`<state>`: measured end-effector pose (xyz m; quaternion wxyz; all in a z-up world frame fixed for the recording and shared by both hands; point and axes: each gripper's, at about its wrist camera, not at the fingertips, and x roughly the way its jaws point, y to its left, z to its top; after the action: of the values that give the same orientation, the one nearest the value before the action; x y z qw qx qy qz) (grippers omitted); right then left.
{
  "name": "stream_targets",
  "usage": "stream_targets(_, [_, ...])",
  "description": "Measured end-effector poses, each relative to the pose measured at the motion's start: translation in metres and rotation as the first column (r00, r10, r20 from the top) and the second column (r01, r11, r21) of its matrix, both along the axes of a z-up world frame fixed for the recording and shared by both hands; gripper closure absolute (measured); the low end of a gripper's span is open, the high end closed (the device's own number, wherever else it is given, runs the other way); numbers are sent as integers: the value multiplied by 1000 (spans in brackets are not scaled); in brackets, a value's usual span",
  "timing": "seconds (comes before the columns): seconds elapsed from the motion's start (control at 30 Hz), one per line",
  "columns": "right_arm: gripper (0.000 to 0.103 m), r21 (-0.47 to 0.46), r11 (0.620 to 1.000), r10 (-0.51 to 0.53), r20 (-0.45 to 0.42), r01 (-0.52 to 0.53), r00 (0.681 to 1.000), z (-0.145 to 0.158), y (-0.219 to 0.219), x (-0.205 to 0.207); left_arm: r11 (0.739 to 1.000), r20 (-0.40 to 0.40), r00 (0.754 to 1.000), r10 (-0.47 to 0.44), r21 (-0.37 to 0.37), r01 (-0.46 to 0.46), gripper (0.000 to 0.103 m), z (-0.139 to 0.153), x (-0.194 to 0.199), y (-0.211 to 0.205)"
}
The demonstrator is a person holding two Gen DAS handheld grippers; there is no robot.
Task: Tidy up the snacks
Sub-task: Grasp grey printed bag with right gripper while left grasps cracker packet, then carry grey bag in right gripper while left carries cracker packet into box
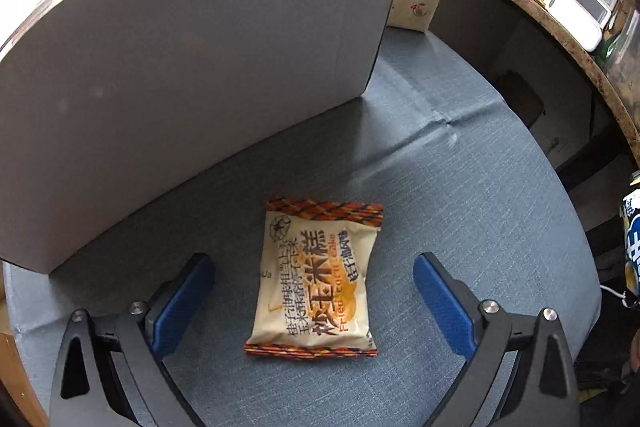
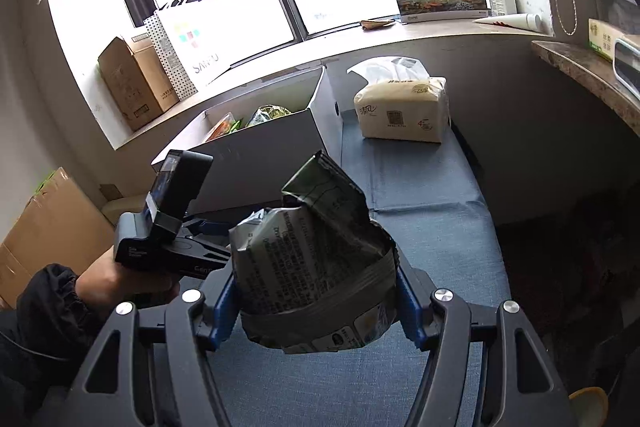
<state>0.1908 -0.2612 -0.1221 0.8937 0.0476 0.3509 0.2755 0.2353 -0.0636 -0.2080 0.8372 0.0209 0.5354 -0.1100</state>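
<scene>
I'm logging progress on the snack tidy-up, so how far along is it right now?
Partly done: some packets already sit inside the white box. In hand: the right gripper is shut on a dark snack packet, held above the blue cloth short of the box. Left: the corn cake packet lies flat on the cloth between the open fingers of the left gripper, not yet gripped.

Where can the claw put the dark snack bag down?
The blue cloth is bare between the tissue pack and the right claw holding the dark snack bag. It is crowded beside the white box, where the corn cake packet lies between the left claw's open fingers.
</scene>
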Motion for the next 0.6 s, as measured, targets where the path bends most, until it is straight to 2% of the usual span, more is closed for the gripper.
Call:
stream_targets(0.03, [34,0,1000,-2,2,2,1000,-1,-1,-1,999,11,1000,-5,33,5,16,1,-1,-2])
stream_targets(0.07, [34,0,1000,-3,2,3,1000,-1,-2,-2,998,25,1000,-13,59,12,35,4,-2,-4])
stream_targets(0.13, [34,-3,1000,-3,-1,3,1000,-3,-2,-2,999,14,1000,-24,25,24,53,11,-4,-1])
stream_targets(0.27, [34,-8,1000,0,-12,0,1000,-8,1,-3,999,57,998,-26,32,24,54,22,-16,4])
stream_targets(0.4, [33,-26,1000,16,-20,-16,1000,-12,9,-2,1000,143,990,-5,-15,7,54,46,-42,15])
stream_targets(0.6, [33,-46,997,62,-19,-62,998,-9,33,6,991,300,949,97,-120,-63,54,102,-84,52])
